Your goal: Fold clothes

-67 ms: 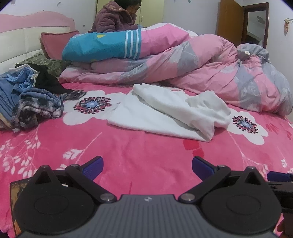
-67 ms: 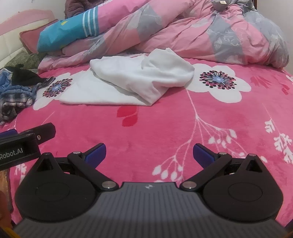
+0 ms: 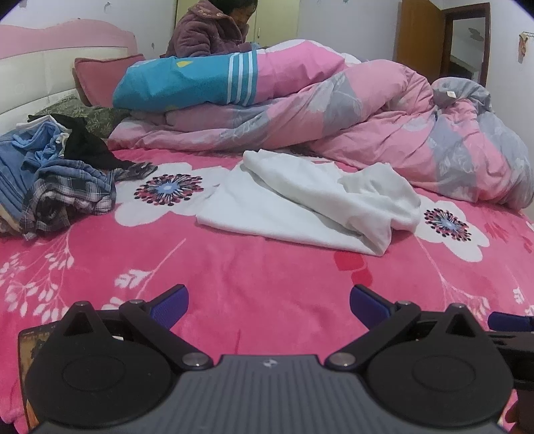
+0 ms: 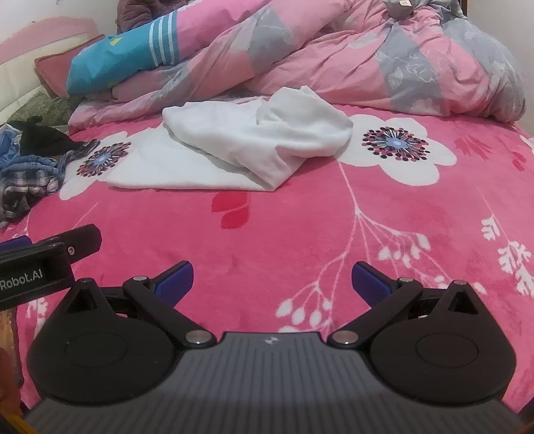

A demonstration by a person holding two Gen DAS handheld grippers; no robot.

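A white garment (image 3: 310,203) (image 4: 233,147) lies loosely bunched on the pink flowered bedspread (image 3: 233,277) (image 4: 300,217), one part folded over the rest. My left gripper (image 3: 268,305) hovers open above the near part of the bedspread, well short of the garment, with nothing between its blue pads. My right gripper (image 4: 272,280) is open too, empty, and also short of the garment. The left gripper's side (image 4: 43,263) shows at the left edge of the right wrist view.
A heap of blue, plaid and black clothes (image 3: 56,180) (image 4: 30,163) sits at the left. A rumpled pink and grey duvet (image 3: 383,133) (image 4: 367,60) and a blue and pink pillow (image 3: 200,80) fill the back. A person (image 3: 210,30) sits behind them by the headboard.
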